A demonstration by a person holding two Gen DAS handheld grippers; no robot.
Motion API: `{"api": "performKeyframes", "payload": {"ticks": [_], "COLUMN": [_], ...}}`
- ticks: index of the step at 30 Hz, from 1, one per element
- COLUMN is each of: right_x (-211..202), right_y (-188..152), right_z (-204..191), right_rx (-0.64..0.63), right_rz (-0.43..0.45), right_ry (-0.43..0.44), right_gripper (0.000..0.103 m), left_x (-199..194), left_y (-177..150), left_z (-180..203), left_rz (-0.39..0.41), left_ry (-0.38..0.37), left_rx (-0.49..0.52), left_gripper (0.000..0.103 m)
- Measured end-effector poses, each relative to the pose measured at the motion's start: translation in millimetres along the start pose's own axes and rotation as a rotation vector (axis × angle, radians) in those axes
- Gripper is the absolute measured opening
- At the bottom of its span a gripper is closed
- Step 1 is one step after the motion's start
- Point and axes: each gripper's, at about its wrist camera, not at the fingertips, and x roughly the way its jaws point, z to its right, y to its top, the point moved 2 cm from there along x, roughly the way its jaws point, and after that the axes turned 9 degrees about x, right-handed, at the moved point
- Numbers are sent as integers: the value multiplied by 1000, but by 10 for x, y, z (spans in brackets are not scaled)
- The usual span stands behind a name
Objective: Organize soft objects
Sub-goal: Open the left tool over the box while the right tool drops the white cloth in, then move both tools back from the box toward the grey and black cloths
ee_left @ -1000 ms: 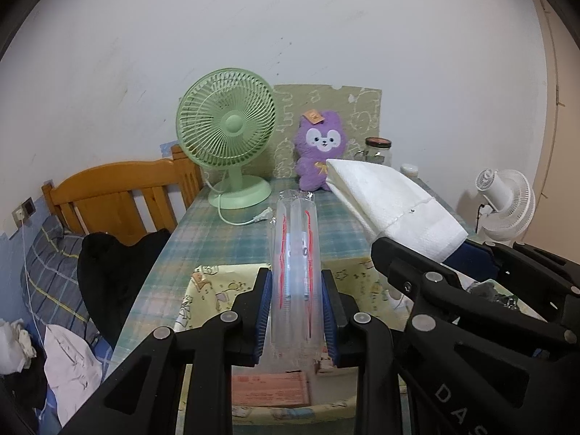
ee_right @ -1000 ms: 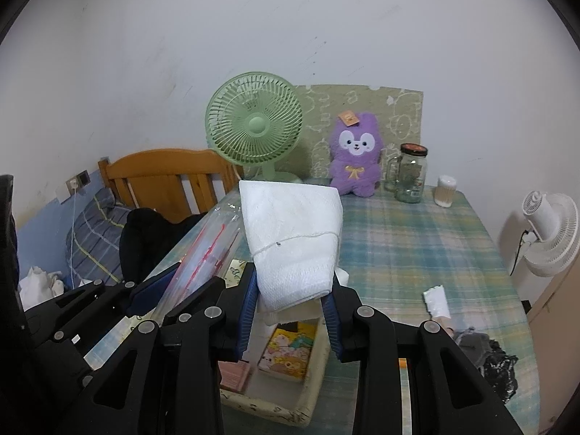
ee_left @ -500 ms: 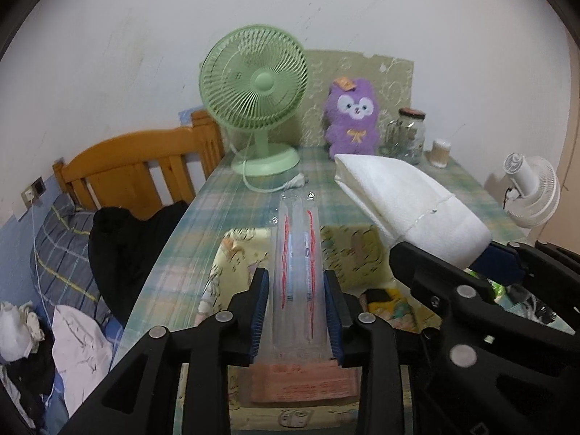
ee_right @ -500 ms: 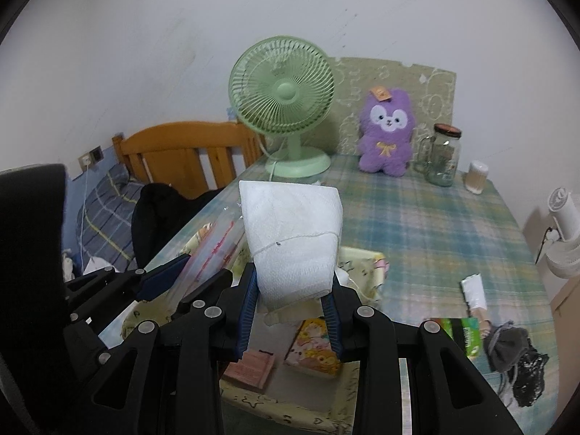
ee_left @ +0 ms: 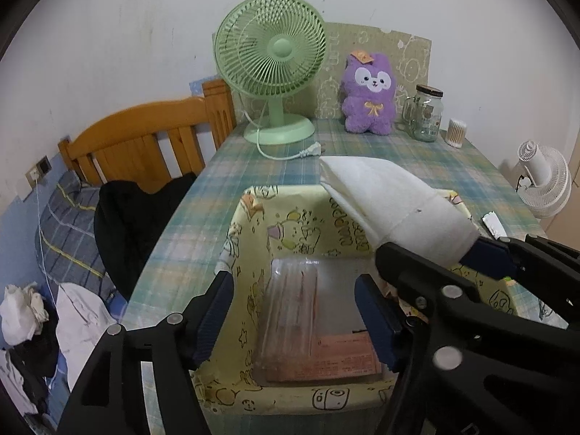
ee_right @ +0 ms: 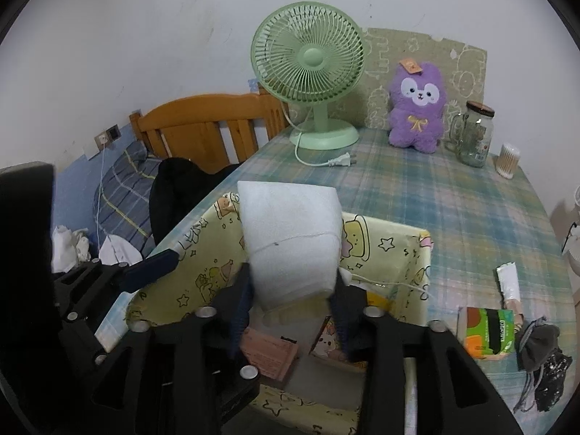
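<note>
On the left, our left gripper (ee_left: 291, 311) is opening, and its blue pads (ee_left: 217, 311) stand wide with a gap on both sides of the clear plastic pack (ee_left: 290, 311). The pack lies loose in the yellow cloth bin (ee_left: 290, 203), on top of a pink paper pack (ee_left: 344, 357) — so we think that one is put away.

In the middle, our right gripper (ee_right: 291, 311) is opening too. The white foam roll (ee_right: 290, 246) sits between its jaws and sticks up above the bin. We cannot tell if the pads are pressing on it or have just let go. It looks like it is partly in the bin but not lying down yet.

On the right, a green tissue pack (ee_right: 485, 330), a small white tube (ee_right: 507, 282) and a dark pouch (ee_right: 540, 340) lie on the checked tablecloth (ee_right: 453, 199). Farther back sits a purple plush toy (ee_right: 417, 108). We think some of these may be left to sort.

The clear pack is shiny, long and flat. The foam roll is soft, thick and a bit bumpy — it is squashed thin at the bottom. The bin is floppy cloth with cartoon prints. The toy is fuzzy.
</note>
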Motion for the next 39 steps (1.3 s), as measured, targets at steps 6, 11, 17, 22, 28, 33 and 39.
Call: {"api": "performKeyframes", "payload": {"ticks": [6,11,17,22,28,33,39], "right_x": [28,-51,-201,-386,-598,-784,-1025], "right_y": [17,29,48,61,60,81,100], "right_z": [24,40,61,72,143,200,284], "right_rx": [-19,-23,-9,-8,4,12,24], "right_rz": [4,22,37,70,94,123,163], "right_ry": [-32,-64,-62,-64,-72,-79,-92], "right_gripper": [85,90,90,91,91,91,93], "left_x": [-5,-48,-183,-325,-477,-632,-809], "left_y": [-32,-22,27,72,133,194,263], "left_z": [10,15,47,105,219,329,476], "left_rz": [-10,-7,18,54,87,124,162], "left_ry": [-26,-35,-35,-32,-42,-51,-58], "left_rx": [-8,-23,-32,-31,-27,-17,0], "left_gripper": [76,79,80,83,85,88,91]}}
